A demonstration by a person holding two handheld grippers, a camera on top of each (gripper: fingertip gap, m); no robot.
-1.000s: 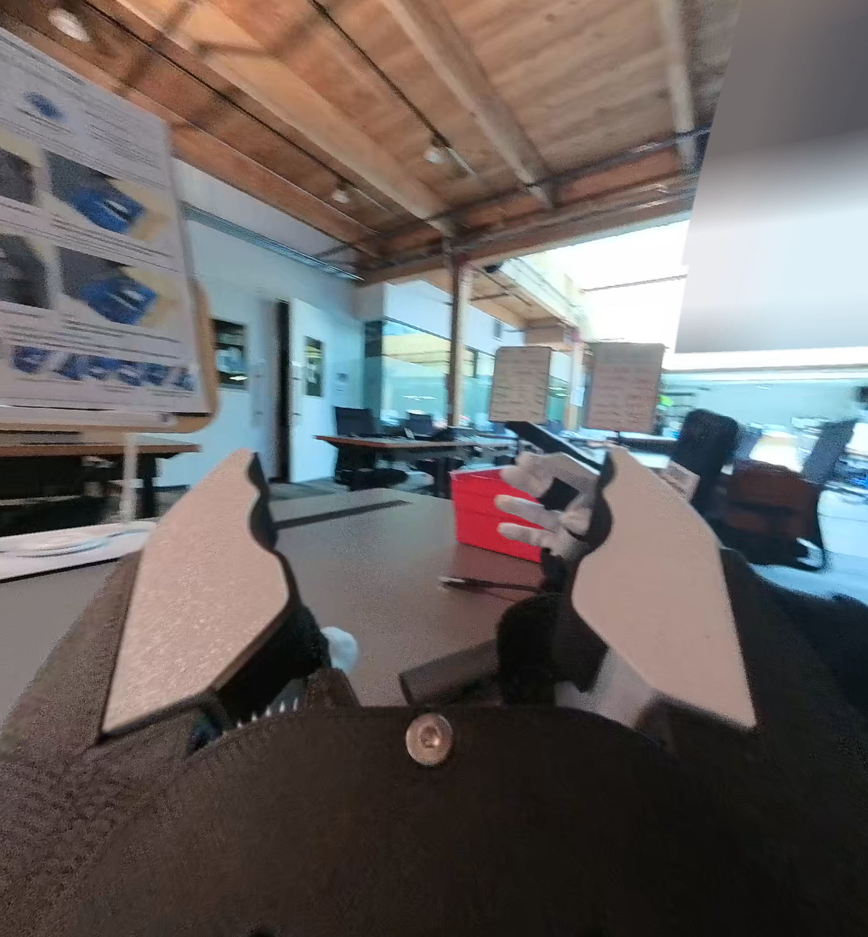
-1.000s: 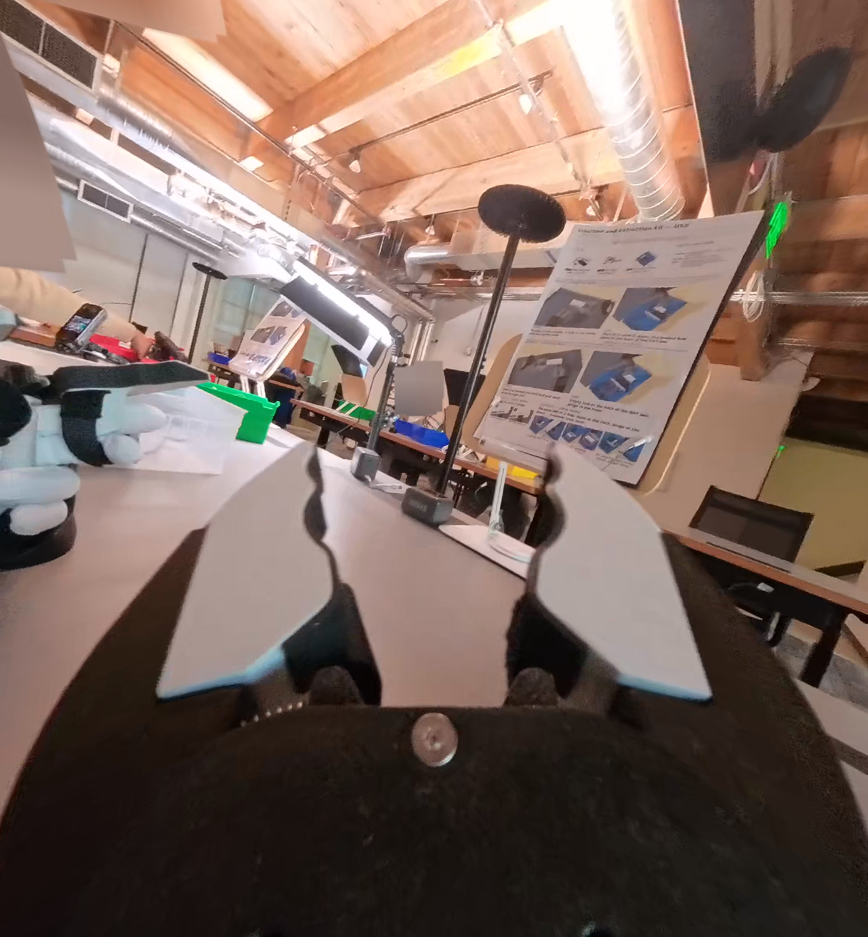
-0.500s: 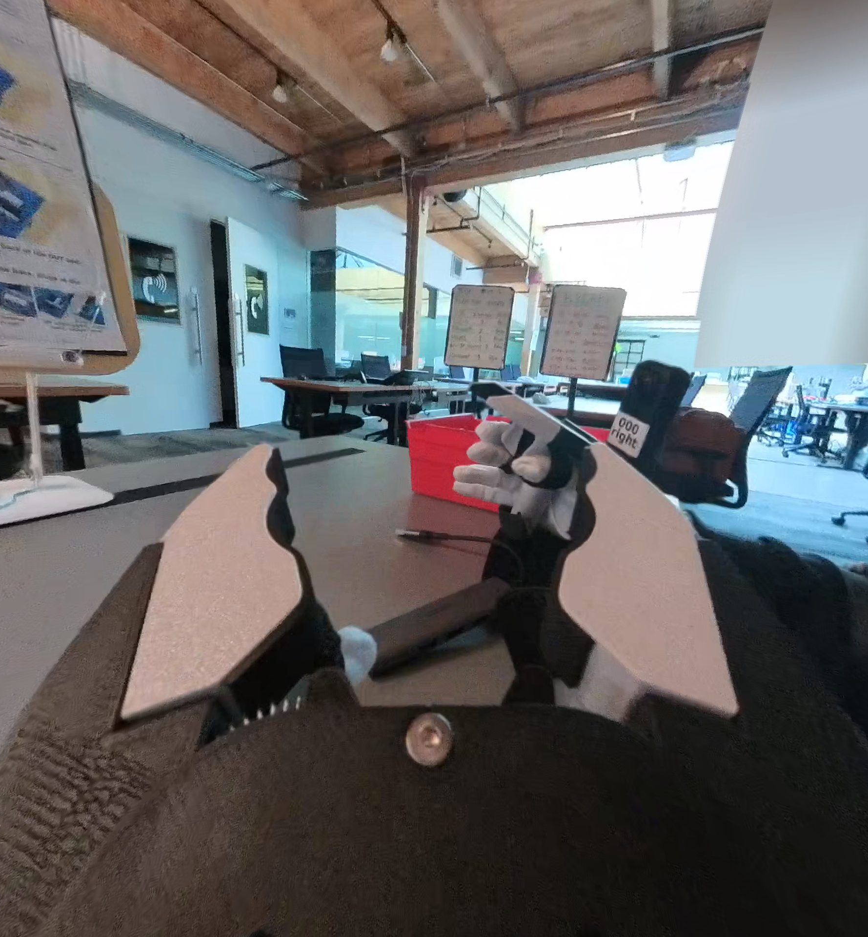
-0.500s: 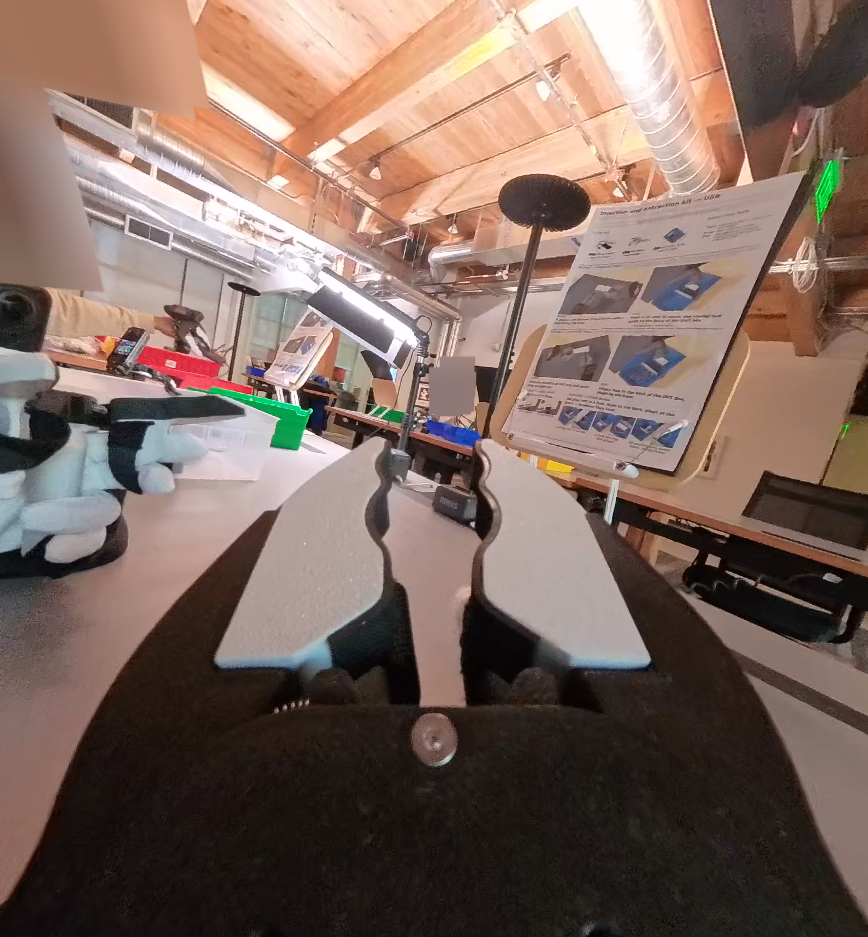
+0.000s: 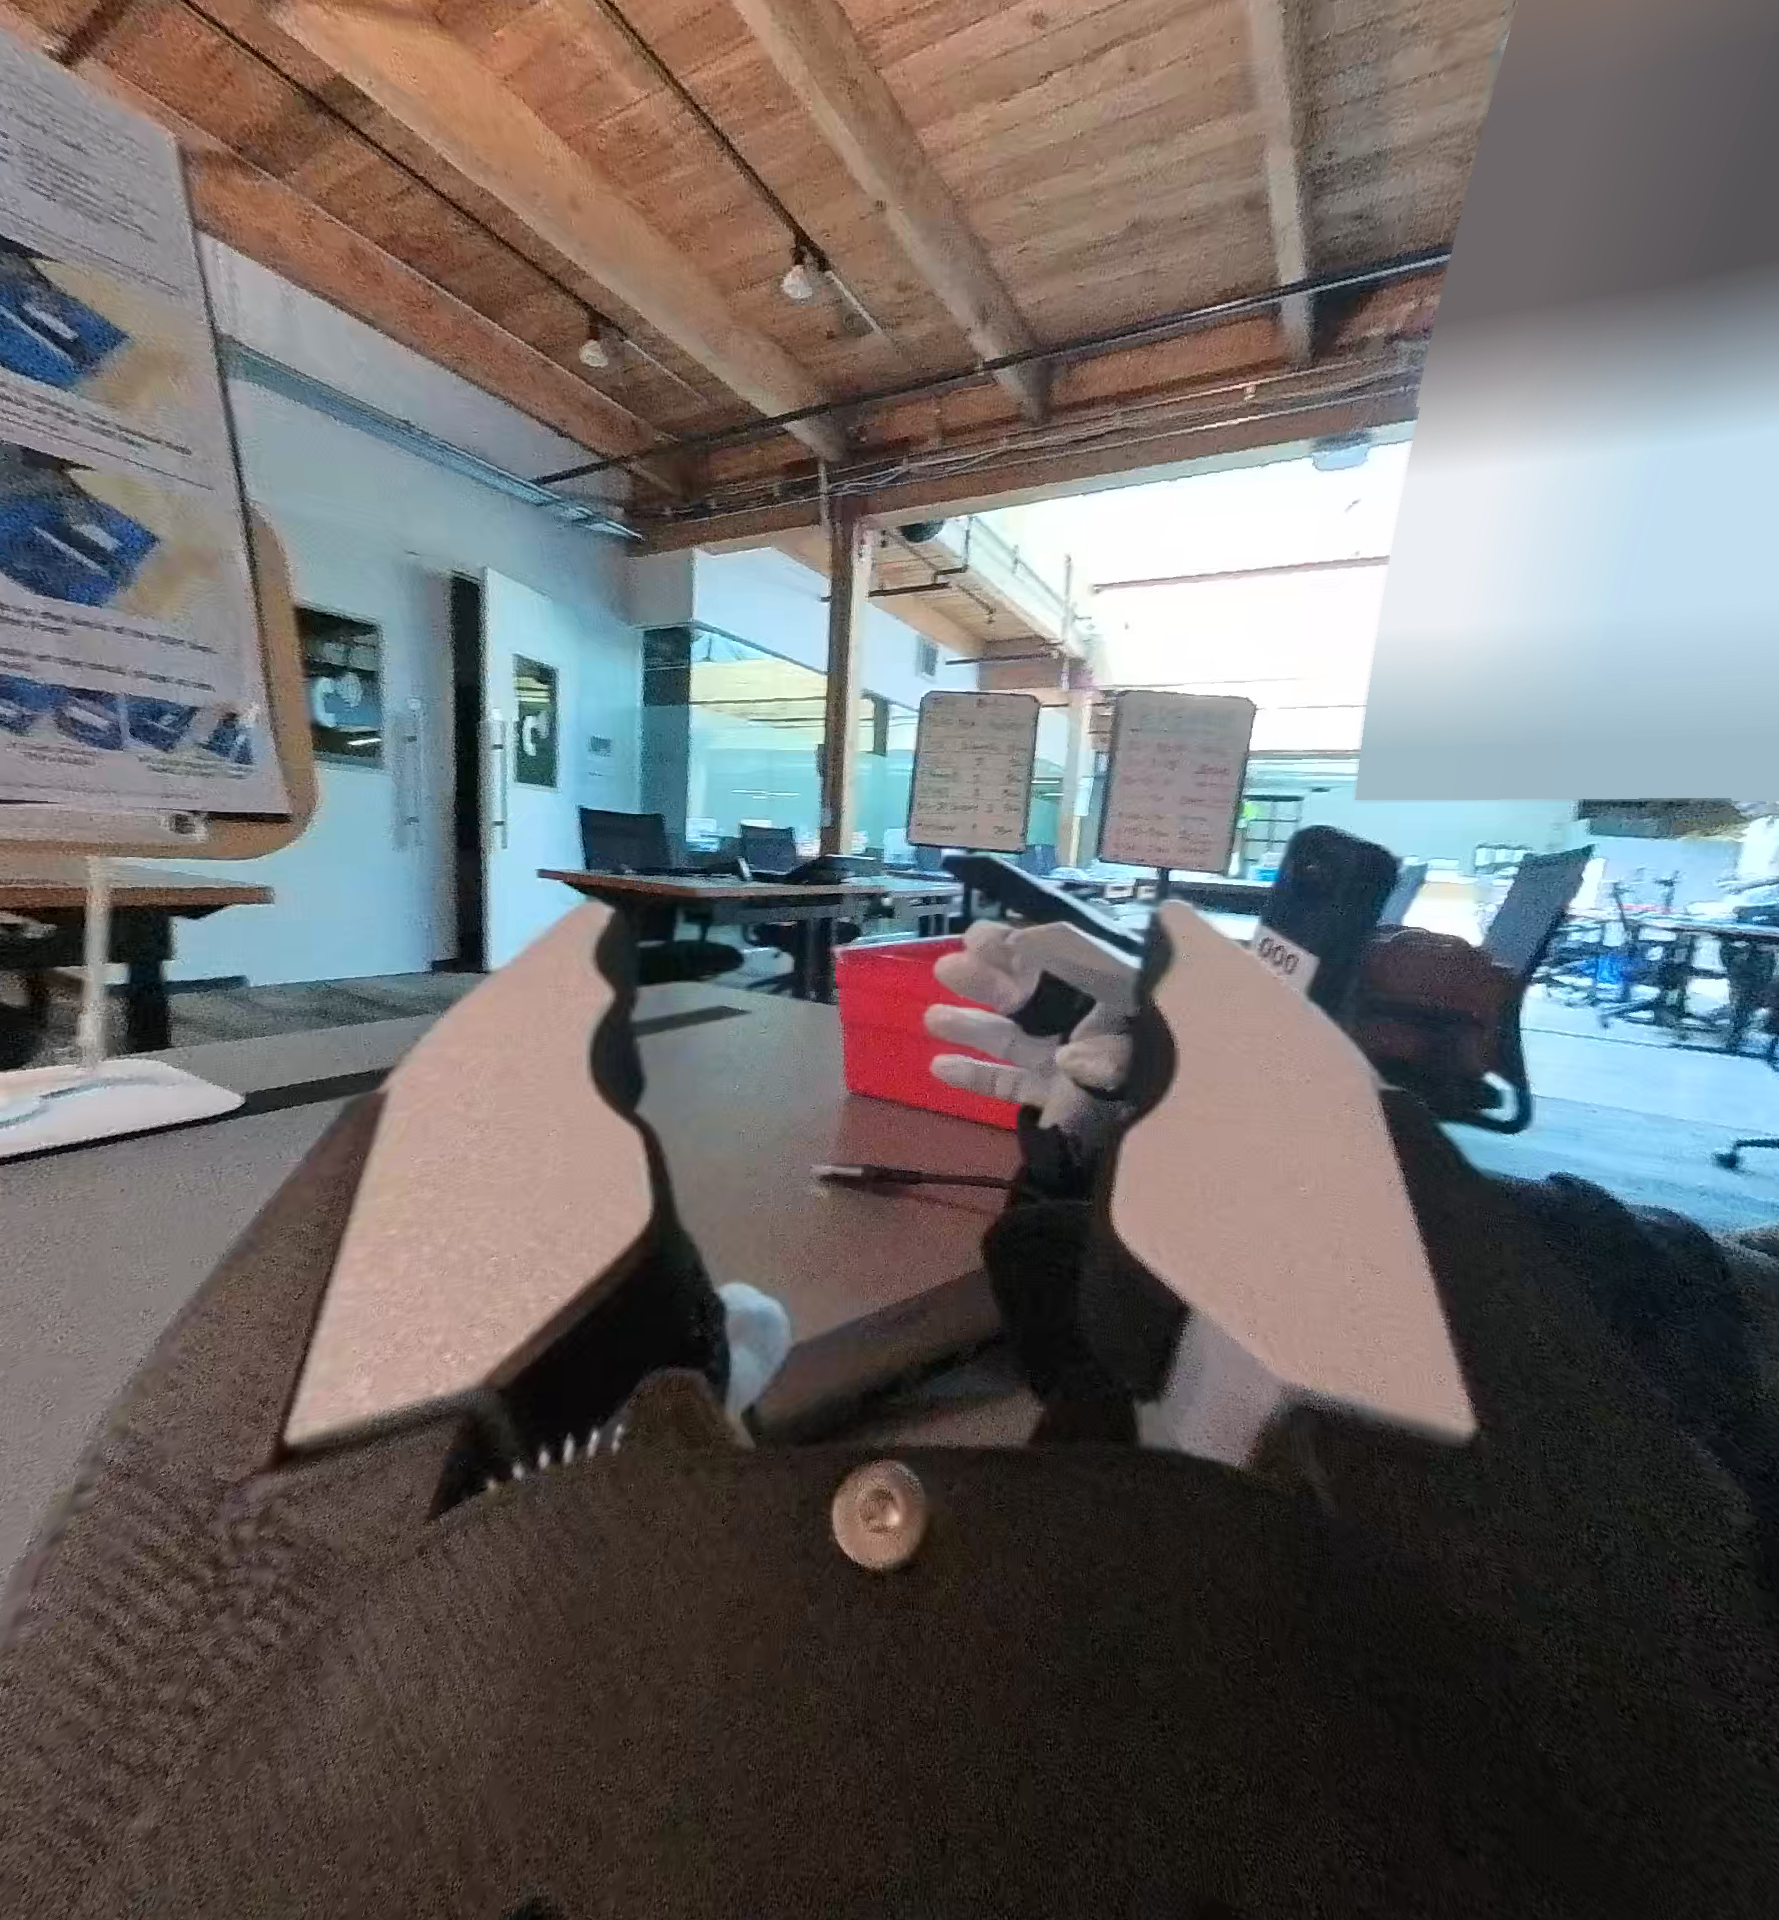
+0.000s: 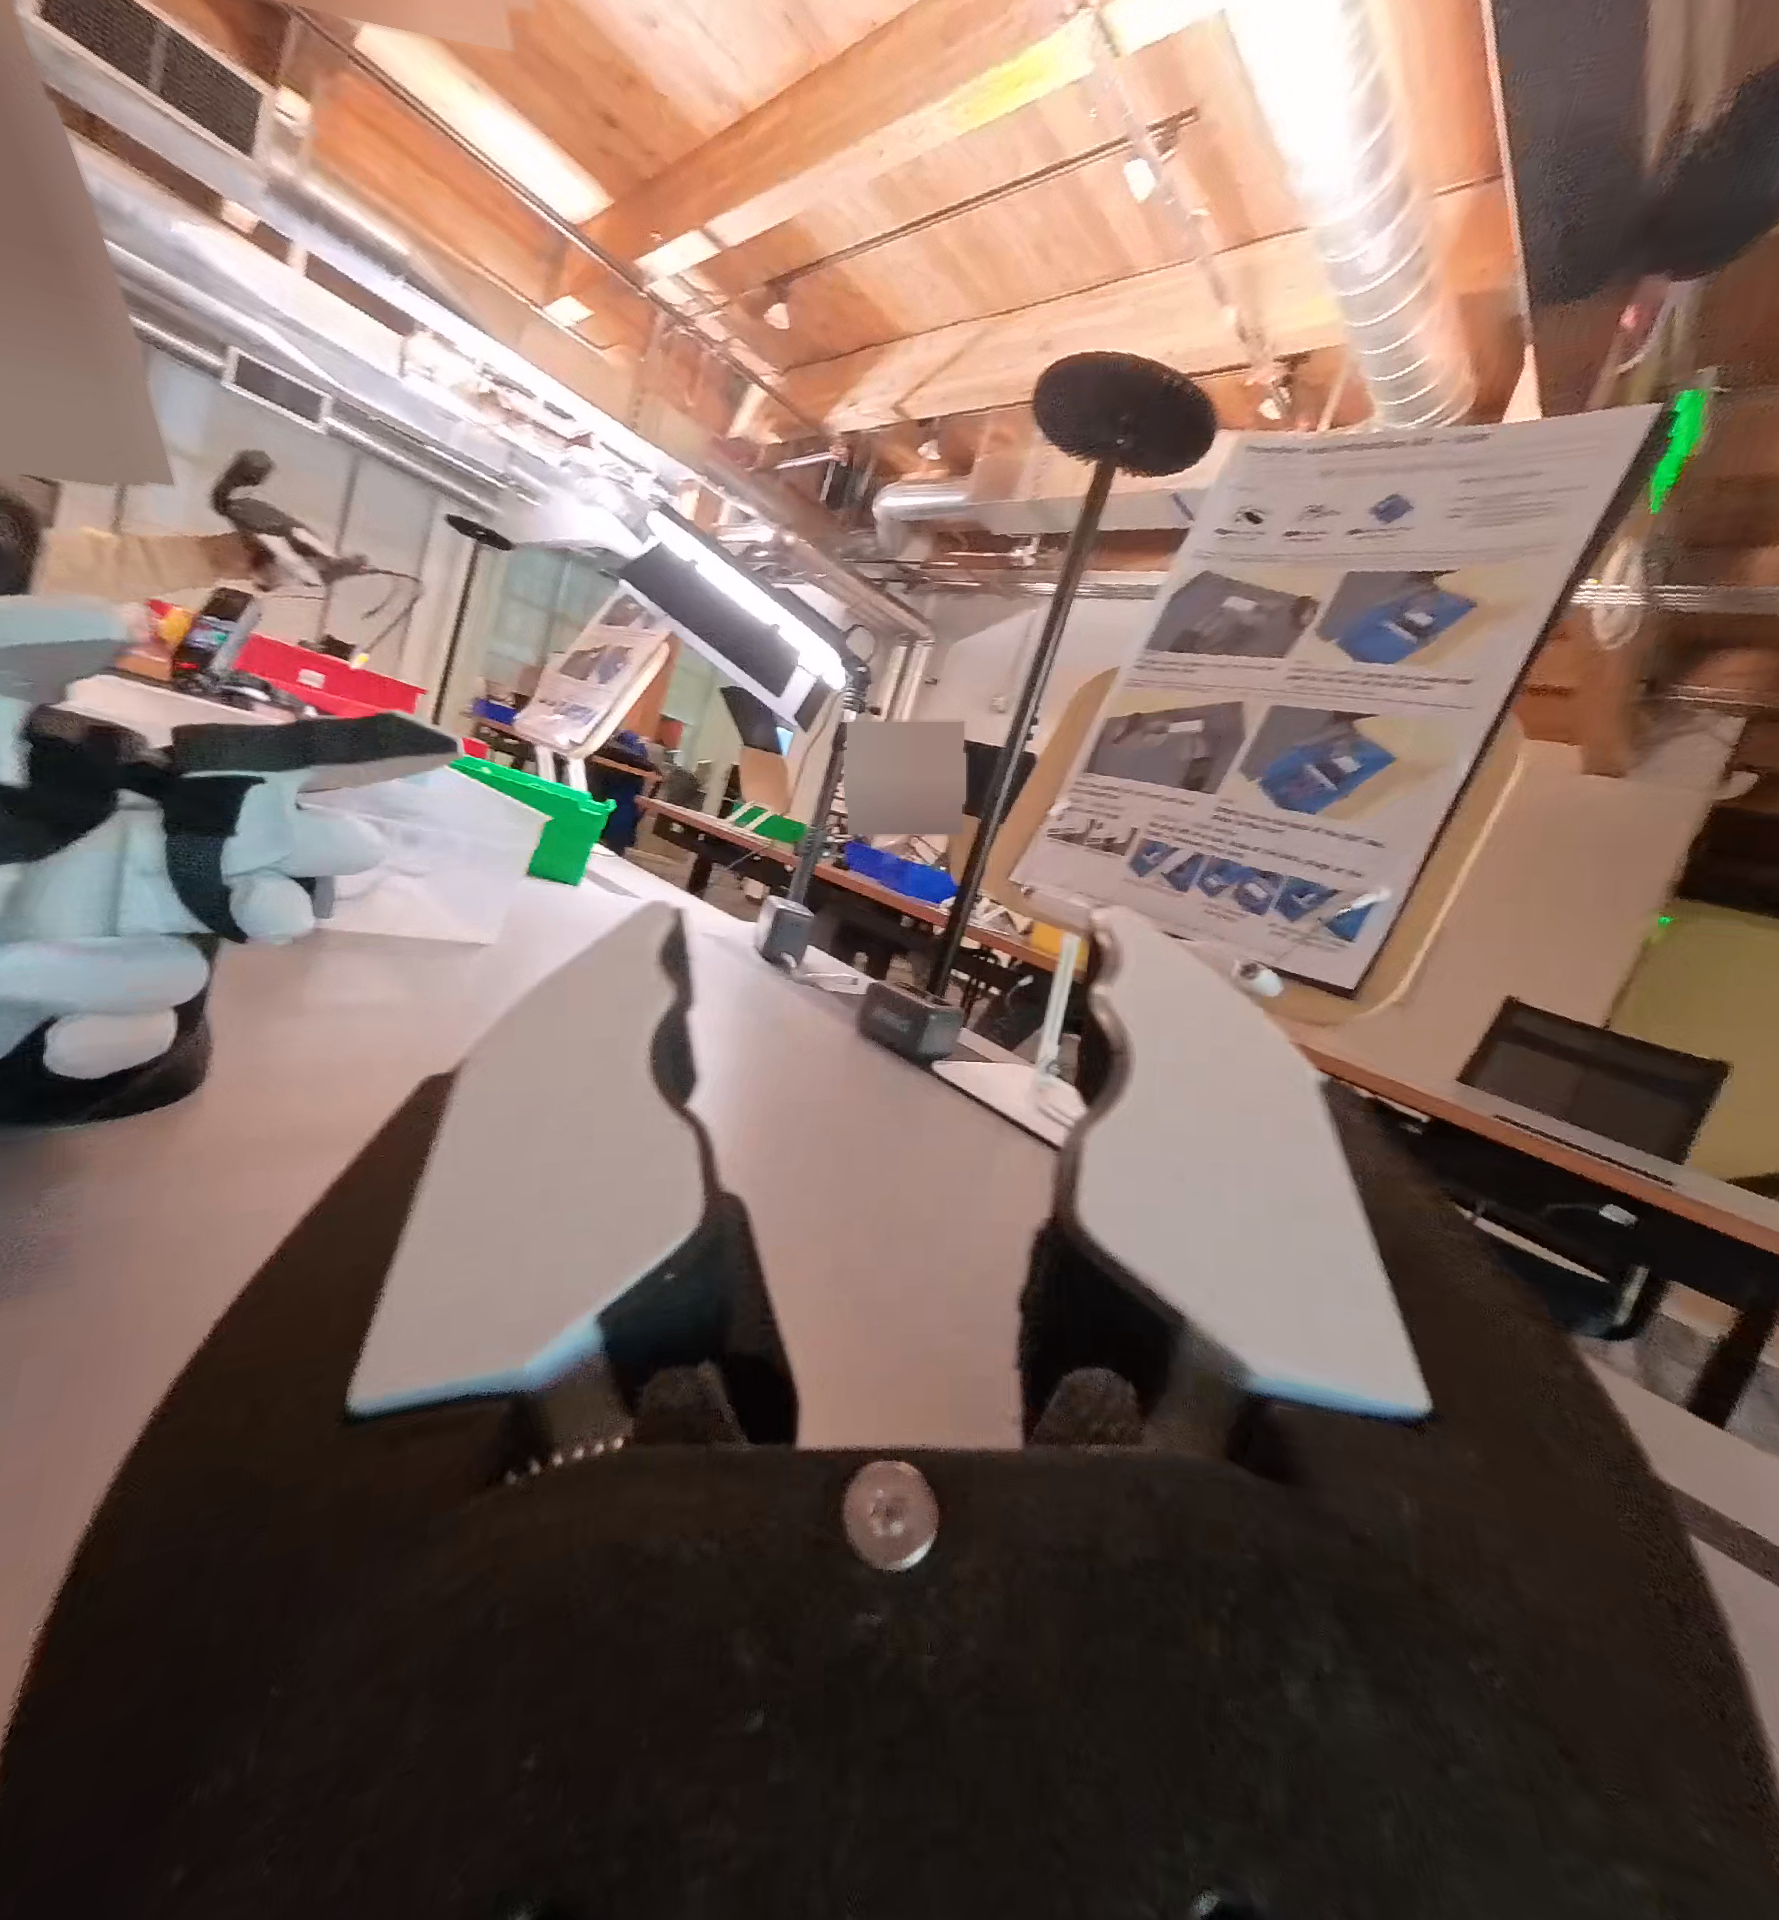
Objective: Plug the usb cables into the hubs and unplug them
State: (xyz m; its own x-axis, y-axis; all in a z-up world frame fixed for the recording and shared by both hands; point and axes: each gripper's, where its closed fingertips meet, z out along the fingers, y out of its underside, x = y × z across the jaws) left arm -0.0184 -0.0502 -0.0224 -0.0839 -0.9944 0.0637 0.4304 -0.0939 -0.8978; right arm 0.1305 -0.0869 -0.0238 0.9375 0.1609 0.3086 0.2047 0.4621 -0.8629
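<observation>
In the left wrist view my left gripper (image 5: 885, 914) is open and empty, low over the dark table (image 5: 739, 1122). A dark flat hub (image 5: 874, 1340) lies on the table between the bases of its fingers, with something small and white (image 5: 755, 1340) beside it. A thin black USB cable (image 5: 864, 1174) lies loose just beyond the hub. A white-gloved hand (image 5: 1020, 1029) holds the right gripper behind my right finger. In the right wrist view my right gripper (image 6: 885, 920) is open and empty above the table; no hub or cable shows there. The gloved hand holding the left gripper (image 6: 85, 883) is at the far left.
A red bin (image 5: 895, 1029) stands beyond the cable. An instruction poster on a stand (image 6: 1363, 707) is at the table's edge, also seen in the left wrist view (image 5: 64, 468). A black pole with a disc top (image 6: 1124, 416), a lamp, a green bin (image 6: 542, 821) and white paper (image 6: 428, 852) stand farther off.
My right gripper was open, closed to nearly shut half a second ago, and has opened again. My left gripper stayed open and only shifted its aim slightly.
</observation>
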